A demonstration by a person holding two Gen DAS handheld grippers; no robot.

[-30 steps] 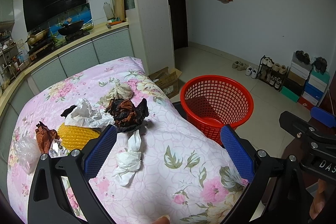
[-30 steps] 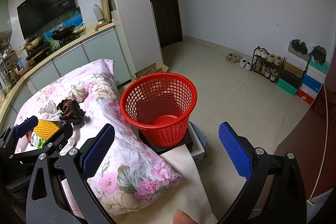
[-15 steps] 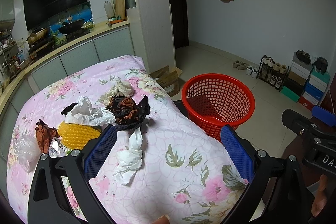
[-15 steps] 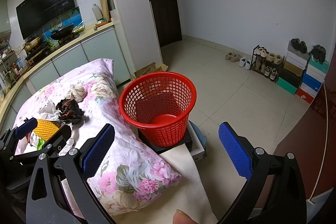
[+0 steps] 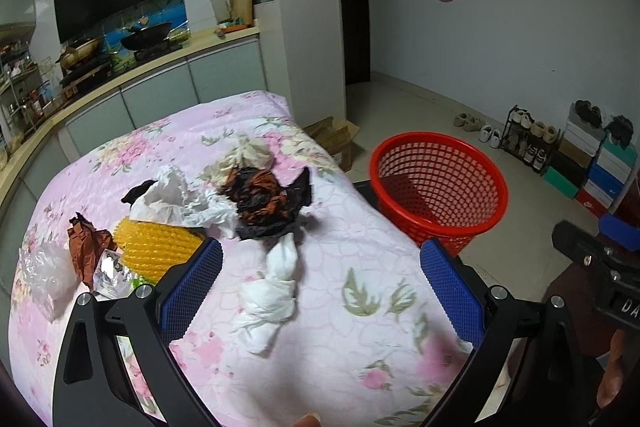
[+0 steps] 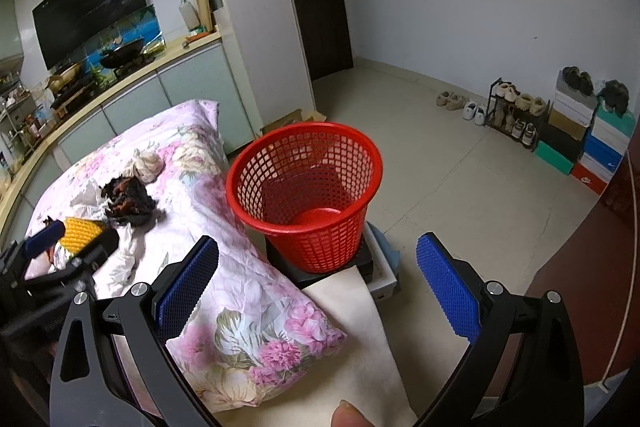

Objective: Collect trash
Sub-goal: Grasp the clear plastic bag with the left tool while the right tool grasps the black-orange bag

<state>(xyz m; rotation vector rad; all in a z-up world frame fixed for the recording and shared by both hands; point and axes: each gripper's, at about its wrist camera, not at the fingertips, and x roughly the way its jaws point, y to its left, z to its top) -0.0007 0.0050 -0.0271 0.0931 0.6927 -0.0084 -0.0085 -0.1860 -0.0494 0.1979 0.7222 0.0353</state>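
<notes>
Basket [image 6: 304,195] interior visible only in R wrist view: nothing inside, sits on floor beside floral cloth [image 6: 248,291]. L view shows trash: white tissue twist [image 5: 272,291] between L gripper [image 5: 320,291] pads, not touching; dark wad [image 5: 268,203] beyond. Both spread wide, R gripper [image 6: 318,287] holding nothing.

Each hand-held tool is a black two-finger frame. The left gripper [image 5: 320,283] carries blue, finely gridded pads [image 5: 191,291] on angular black arms fixed with silver screws. The right gripper [image 6: 318,285] looks the same, with matching blue pads [image 6: 448,291]. White letters "DA" mark its black body in the left view.
</notes>
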